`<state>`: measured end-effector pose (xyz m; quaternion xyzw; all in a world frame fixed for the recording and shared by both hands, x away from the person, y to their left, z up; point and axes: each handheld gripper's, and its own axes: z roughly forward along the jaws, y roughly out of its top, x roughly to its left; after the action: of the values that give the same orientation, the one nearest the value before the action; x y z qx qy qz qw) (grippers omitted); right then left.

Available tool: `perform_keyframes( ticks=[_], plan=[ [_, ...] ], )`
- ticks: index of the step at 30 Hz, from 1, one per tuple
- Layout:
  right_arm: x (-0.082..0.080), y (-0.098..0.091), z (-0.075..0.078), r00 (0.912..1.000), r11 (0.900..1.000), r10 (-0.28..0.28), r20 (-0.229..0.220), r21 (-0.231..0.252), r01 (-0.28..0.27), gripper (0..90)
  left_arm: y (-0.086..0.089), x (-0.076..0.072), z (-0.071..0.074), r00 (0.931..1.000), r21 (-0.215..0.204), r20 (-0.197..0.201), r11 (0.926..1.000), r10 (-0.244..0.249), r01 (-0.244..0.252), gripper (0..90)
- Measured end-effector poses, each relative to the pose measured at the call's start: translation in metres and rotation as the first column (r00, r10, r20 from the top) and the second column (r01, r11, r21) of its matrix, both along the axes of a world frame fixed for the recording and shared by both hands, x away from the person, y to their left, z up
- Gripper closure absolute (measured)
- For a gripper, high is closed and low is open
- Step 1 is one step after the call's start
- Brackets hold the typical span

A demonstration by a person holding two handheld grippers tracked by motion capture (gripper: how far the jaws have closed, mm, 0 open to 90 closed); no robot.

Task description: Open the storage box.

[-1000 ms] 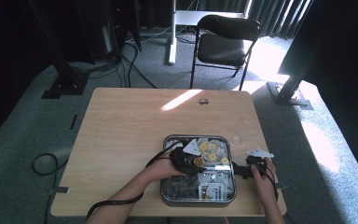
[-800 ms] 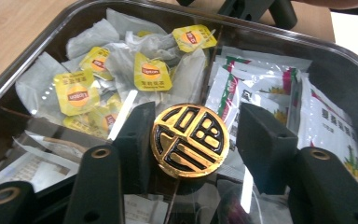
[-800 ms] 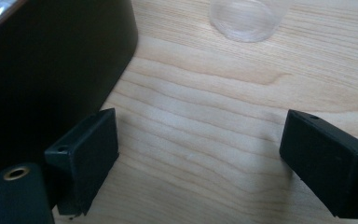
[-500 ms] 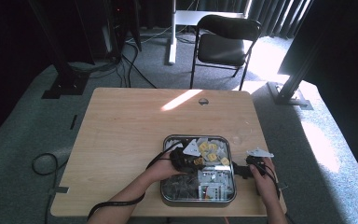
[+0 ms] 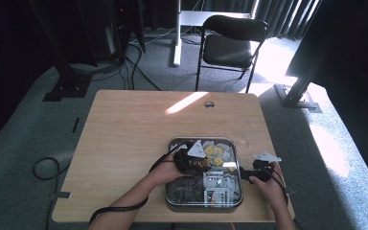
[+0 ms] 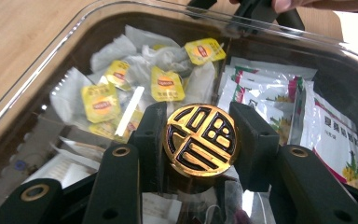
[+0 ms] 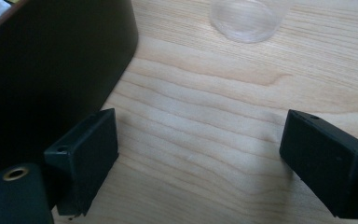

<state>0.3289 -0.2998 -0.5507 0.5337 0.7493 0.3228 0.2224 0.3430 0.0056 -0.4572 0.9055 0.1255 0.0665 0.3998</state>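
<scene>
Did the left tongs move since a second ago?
Barely. In the high view the left tongs stay over the box, near its middle. Their jaws have just been closing, and now pinch the gold knob on its clear lid.

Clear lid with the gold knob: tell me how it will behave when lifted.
The clear lid looks rigid, likely light. Gripped only by its round gold knob in the left gripper, it may tilt or swivel. Its glossy surface suggests it is slippery.

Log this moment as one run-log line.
left claw: shut on lid knob | right claw: open, beside box, over table | lid: on
</scene>
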Motion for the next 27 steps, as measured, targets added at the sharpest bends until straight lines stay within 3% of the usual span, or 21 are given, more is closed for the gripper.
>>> perform_keyframes(
  ticks=[4, 18, 27],
  plan=[
    [0.0, 0.0, 0.0, 1.0, 1.0, 0.003, 0.001, 0.0, -0.003, 10.7, 0.005, 0.001, 0.007, 0.9999, 0.025, 0.012, 0.9997, 0.003, -0.003, 59.2],
    [0.0, 0.0, 0.0, 1.0, 1.0, 0.005, 0.002, -0.001, -0.005, 10.7, 0.033, 0.005, 0.014, 0.9982, 0.016, 0.015, 0.9982, 0.058, -0.058, 59.2],
    [0.0, 0.0, 0.0, 1.0, 1.0, 0.004, 0.001, 0.001, -0.004, 10.7, 0.056, 0.009, 0.016, 0.9968, 0.039, 0.011, 0.9961, 0.079, -0.08, 59.2]
  ],
)
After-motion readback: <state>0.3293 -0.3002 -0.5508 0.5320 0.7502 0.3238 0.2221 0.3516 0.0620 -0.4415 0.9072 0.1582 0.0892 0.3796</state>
